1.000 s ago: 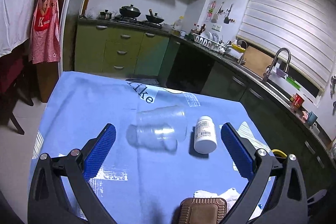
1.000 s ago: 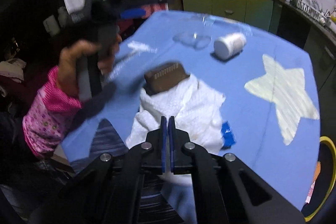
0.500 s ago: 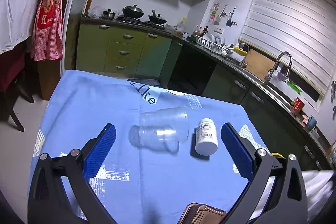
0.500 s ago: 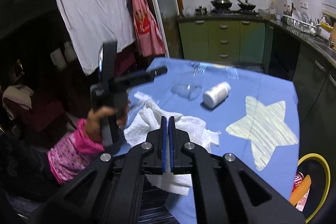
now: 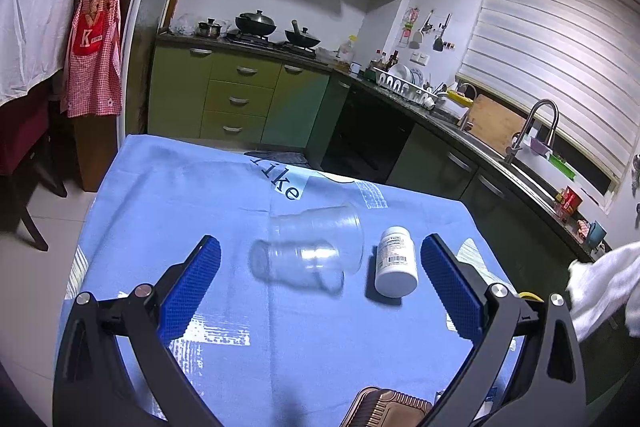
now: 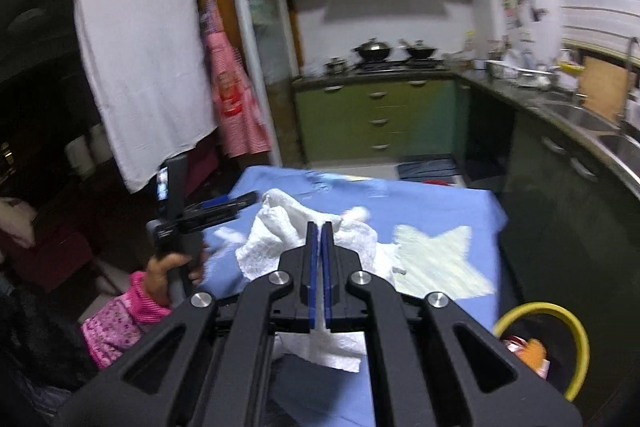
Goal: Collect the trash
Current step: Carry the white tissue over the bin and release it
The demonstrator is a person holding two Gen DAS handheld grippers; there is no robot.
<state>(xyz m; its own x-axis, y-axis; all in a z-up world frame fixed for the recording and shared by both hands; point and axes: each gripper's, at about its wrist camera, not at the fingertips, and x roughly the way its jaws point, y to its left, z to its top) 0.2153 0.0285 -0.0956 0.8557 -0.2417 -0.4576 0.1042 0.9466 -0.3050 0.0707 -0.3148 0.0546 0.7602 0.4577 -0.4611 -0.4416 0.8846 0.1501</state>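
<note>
Paper towel hangs from the right gripper, whose blue pads are pinched tight on a fold of it; a second ago the same crumpled white sheet lay on the blue tablecloth with the brown tray resting on its far edge, and now it is lifted clear of the cloth and shows in the left wrist view as a white bunch at the right edge, above the table's side. The brown tray is left on the cloth, at the bottom of the left view, near the left gripper's right finger. The left gripper has not moved: its jaws stand wide apart over the cloth with nothing pressed between them, and a hand in a pink sleeve holds its handle. Beyond those jaws a clear plastic cup lies on its side, its mouth towards the right; it looks empty. Just to its right, apart from it, a white pill bottle lies on its side with the cap on. Beside the table's right corner, lower down, stands a bin with a yellow rim, holding some red and orange packaging too blurred to name.
</note>
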